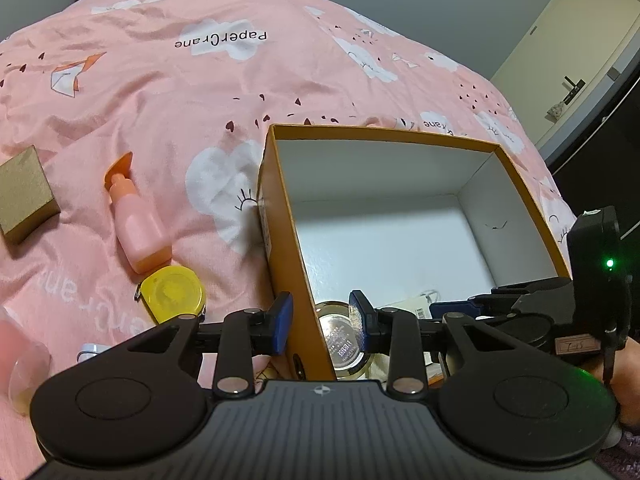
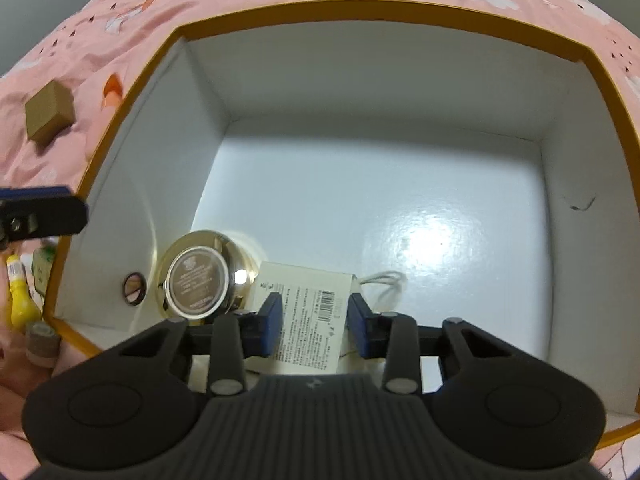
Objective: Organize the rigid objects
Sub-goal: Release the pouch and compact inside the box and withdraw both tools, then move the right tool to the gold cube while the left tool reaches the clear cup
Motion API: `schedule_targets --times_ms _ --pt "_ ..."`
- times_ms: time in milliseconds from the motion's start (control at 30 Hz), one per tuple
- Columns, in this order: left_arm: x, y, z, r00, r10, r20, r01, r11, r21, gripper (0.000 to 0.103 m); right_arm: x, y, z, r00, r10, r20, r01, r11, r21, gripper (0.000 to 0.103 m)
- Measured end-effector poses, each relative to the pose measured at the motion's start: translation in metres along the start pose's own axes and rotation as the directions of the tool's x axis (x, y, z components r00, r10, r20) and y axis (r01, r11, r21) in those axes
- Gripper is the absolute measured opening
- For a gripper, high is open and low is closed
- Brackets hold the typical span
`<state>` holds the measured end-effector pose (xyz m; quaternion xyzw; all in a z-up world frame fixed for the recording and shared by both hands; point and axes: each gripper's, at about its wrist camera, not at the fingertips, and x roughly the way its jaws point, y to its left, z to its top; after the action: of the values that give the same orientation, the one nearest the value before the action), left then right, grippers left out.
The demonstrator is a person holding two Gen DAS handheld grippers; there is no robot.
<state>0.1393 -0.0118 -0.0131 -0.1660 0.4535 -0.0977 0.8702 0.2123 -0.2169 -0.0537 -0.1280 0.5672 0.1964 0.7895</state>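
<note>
An open orange box with a white inside sits on the pink bedspread; it also fills the right wrist view. Inside lie a round gold tin and a cream tagged packet. My left gripper straddles the box's left wall, one pad on each side, with gaps to the wall. My right gripper is open above the packet inside the box. Outside lie a pink bottle, a yellow tape measure and a brown cube box.
A yellow bottle and a small grey-capped jar lie left of the box. A clear object is blurred at the lower left. A door stands beyond the bed.
</note>
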Motion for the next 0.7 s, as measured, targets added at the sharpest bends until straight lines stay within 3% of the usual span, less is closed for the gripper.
schedule_targets --times_ms 133,233,300,367,500,700 --pt "-0.003 -0.001 -0.002 1.0 -0.001 0.004 0.001 1.0 0.006 0.038 0.0 -0.001 0.0 1.0 0.0 0.008 0.0 1.0 0.01 0.038" --pt "-0.007 -0.003 -0.003 1.0 0.002 0.018 -0.002 1.0 0.013 0.038 -0.013 0.002 -0.003 0.998 -0.011 0.059 0.01 1.0 0.005 0.04" --pt "-0.01 -0.004 -0.003 1.0 0.0 0.028 0.0 1.0 0.02 0.038 -0.025 0.007 -0.008 0.994 -0.013 0.113 0.015 1.0 -0.017 0.051" --pt "-0.015 -0.006 -0.003 0.999 -0.01 0.041 0.009 1.0 0.03 0.038 -0.04 0.014 -0.011 0.985 0.015 0.174 -0.008 0.999 -0.04 0.061" --pt "-0.026 -0.008 -0.005 0.998 -0.008 0.065 0.005 0.999 0.051 0.038 -0.061 0.033 -0.015 0.963 0.077 0.258 -0.055 0.994 -0.09 0.065" --pt "-0.039 0.0 -0.007 0.994 0.041 0.097 -0.046 0.998 0.045 0.038 -0.082 0.069 -0.014 0.922 0.104 0.373 -0.045 0.985 -0.164 0.067"
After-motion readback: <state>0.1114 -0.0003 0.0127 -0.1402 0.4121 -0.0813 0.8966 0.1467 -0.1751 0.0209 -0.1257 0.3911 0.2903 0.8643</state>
